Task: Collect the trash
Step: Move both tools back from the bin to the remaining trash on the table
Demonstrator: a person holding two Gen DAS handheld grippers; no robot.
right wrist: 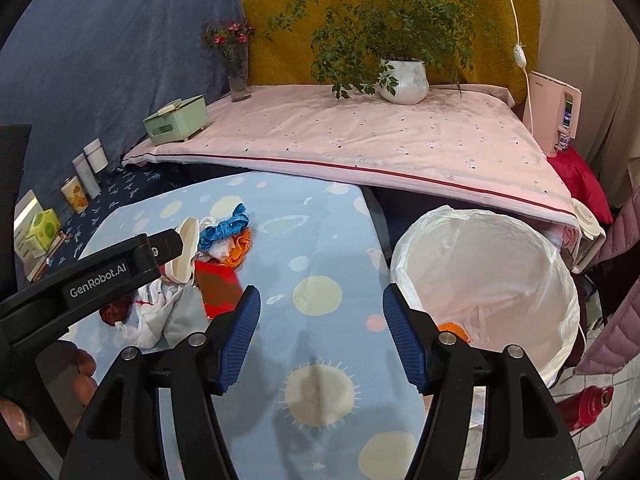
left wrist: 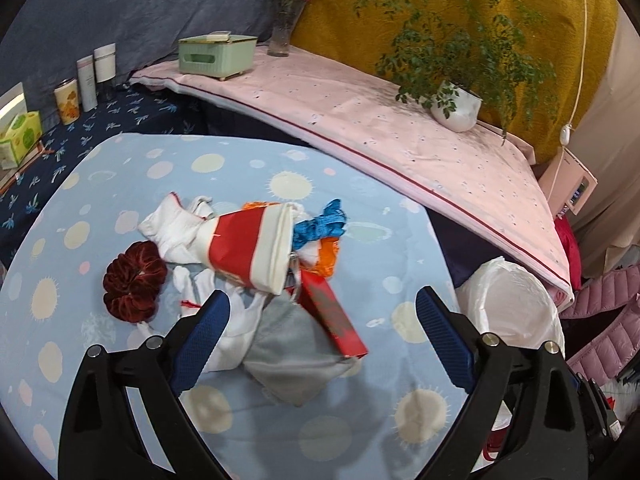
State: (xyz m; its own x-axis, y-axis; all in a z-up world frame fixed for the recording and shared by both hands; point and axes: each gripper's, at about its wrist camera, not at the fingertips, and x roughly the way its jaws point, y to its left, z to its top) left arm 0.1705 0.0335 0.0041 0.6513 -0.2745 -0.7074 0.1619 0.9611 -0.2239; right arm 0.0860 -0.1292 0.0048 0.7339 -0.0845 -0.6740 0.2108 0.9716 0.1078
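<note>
Left wrist view looks down on a heap of trash on the blue spotted tablecloth [left wrist: 120, 360], with the white-lined bin [left wrist: 516, 312] as the landmark. The left gripper [left wrist: 322, 308] hangs over the bin-side edge of the heap with its jaws spread wide and nothing between the pads. Directly under it lie a grey cloth [left wrist: 292, 356] and a flat red box [left wrist: 332, 312], the box reaching from the heap toward the bin. Farther from the bin sit a red-and-white pouch [left wrist: 248, 244], crumpled white fabric [left wrist: 176, 228], blue ribbon [left wrist: 316, 228], an orange scrap [left wrist: 328, 256] and, farthest from the bin, a dark red velvet scrunchie [left wrist: 134, 286].

In the right wrist view the right gripper [right wrist: 320, 316] hovers over bare tablecloth between the heap and the bin, jaws partly parted and empty. An orange piece [right wrist: 454, 330] already lies inside the bin liner.

Everything looks light. The cloth, fabric, ribbon and scrunchie are soft and will collapse under the pads, so a pinch on a bunched fold should hold better than one on a single flat layer; loose ends may drag neighbouring pieces along. The red box appears stiff card, probably smooth-faced, and is best taken across its narrow width near the end closest to the bin, where it lies clear of the pouch. The pouch seems semi-rigid at its white rim, a fair place to grip. Nothing here looks fragile. The thin bin liner could snag.
</note>
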